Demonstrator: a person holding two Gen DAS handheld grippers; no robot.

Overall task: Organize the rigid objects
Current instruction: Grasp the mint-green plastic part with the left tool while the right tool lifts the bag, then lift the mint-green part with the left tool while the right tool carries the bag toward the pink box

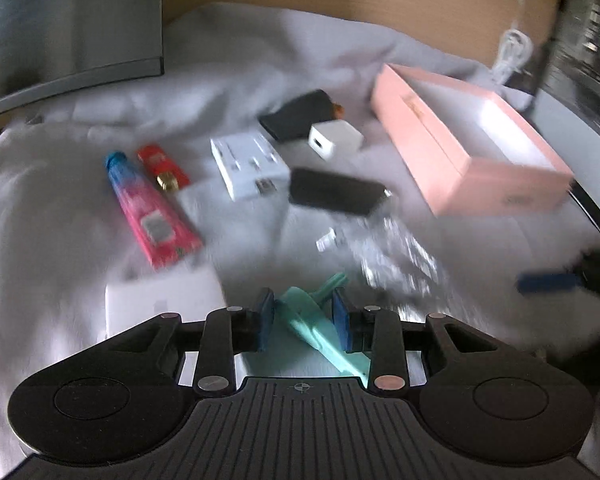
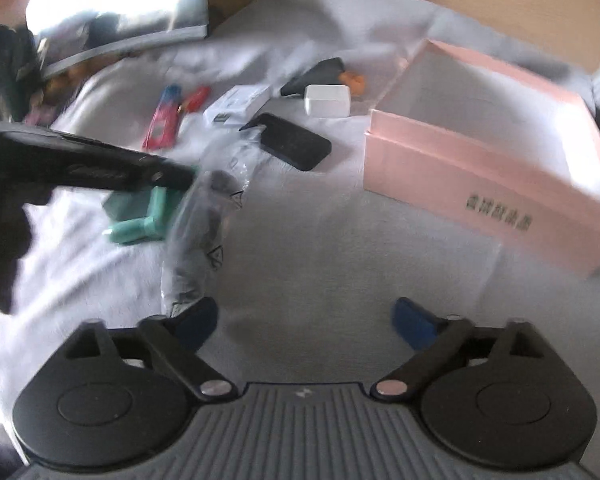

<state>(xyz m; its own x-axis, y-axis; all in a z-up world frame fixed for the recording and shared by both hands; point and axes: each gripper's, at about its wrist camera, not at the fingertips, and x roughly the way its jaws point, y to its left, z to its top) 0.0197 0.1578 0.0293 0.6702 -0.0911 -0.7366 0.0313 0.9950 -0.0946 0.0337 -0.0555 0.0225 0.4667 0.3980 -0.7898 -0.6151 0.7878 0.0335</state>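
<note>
Two cameras, one riding on each gripper, both looking down at a white cloth.

The left camera sits just behind the left gripper [image 1: 303,316] and looks forward and down, very close to the white cloth [image 1: 60,208], with the pink box [image 1: 460,148] far off to its right. The right camera sits behind the right gripper [image 2: 306,322], tilted down too, with the same pink box [image 2: 480,184] nearer. Both views share the box, the black case [image 1: 336,192] [image 2: 296,146] and the pink tube [image 1: 148,208] [image 2: 162,120]. The right view also sees the left gripper [image 2: 188,180] from the side.
</note>
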